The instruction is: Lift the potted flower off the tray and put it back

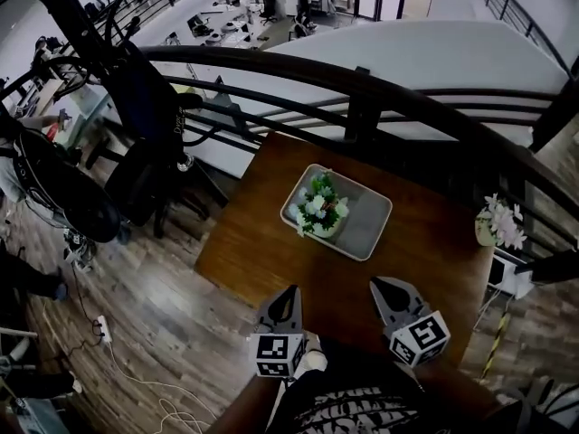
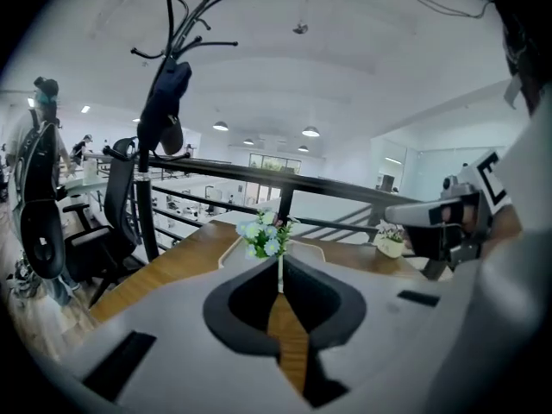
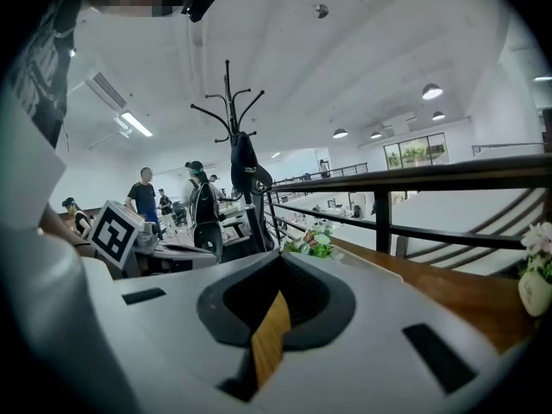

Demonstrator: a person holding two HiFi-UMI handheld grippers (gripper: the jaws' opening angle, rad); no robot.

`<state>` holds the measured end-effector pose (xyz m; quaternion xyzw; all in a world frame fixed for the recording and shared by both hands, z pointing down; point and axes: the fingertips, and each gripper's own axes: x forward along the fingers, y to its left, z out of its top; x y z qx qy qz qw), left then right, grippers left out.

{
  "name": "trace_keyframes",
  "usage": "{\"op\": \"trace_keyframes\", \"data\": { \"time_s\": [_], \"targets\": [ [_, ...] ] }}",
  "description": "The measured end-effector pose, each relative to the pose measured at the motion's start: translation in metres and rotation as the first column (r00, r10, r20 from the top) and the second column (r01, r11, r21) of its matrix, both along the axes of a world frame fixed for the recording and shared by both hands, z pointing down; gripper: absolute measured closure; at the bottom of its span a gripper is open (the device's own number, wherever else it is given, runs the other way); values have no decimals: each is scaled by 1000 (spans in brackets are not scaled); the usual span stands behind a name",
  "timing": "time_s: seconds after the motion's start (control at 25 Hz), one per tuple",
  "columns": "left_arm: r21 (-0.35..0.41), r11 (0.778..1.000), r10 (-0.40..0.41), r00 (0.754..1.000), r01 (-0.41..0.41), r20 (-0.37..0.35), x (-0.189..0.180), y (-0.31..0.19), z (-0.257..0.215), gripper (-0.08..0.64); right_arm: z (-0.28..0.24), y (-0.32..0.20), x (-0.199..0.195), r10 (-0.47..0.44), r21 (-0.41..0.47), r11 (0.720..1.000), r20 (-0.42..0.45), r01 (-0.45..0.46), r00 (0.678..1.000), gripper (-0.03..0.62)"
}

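The potted flower (image 1: pixel 318 208), white and green blooms in a pale pot, stands in the left part of a grey rectangular tray (image 1: pixel 369 230) in the middle of a brown wooden table (image 1: pixel 271 242). My left gripper (image 1: pixel 289 295) and right gripper (image 1: pixel 383 287) hover over the table's near edge, side by side, well short of the tray. Both are shut with nothing between the jaws. In the left gripper view the flower (image 2: pixel 266 235) shows just beyond the closed tips of the left gripper (image 2: pixel 280 270). The right gripper view has the flower (image 3: pixel 312 244) ahead, slightly right of the right gripper's closed tips (image 3: pixel 278 259).
A second small potted flower (image 1: pixel 499 222) stands at the table's right edge. A dark curved railing (image 1: pixel 362 84) runs just behind the table. An office chair (image 1: pixel 145 179) and a coat rack (image 2: pixel 172 84) stand to the left on the wooden floor.
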<state>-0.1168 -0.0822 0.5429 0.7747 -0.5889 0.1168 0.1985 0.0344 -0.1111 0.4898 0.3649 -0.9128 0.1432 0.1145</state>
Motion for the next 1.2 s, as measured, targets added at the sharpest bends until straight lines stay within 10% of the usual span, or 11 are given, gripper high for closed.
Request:
{"op": "trace_keyframes", "data": {
  "time_s": [0.4,1.2],
  "targets": [
    [-94,986,140,990,-137,26,33,-89,83,309,57,-29,28,69,-111,991,-40,-73,997,600],
    [-134,977,180,980,-168,82,47,-215,167,80,103,-68,57,188,-232,955,-11,-186,982,600]
  ]
}}
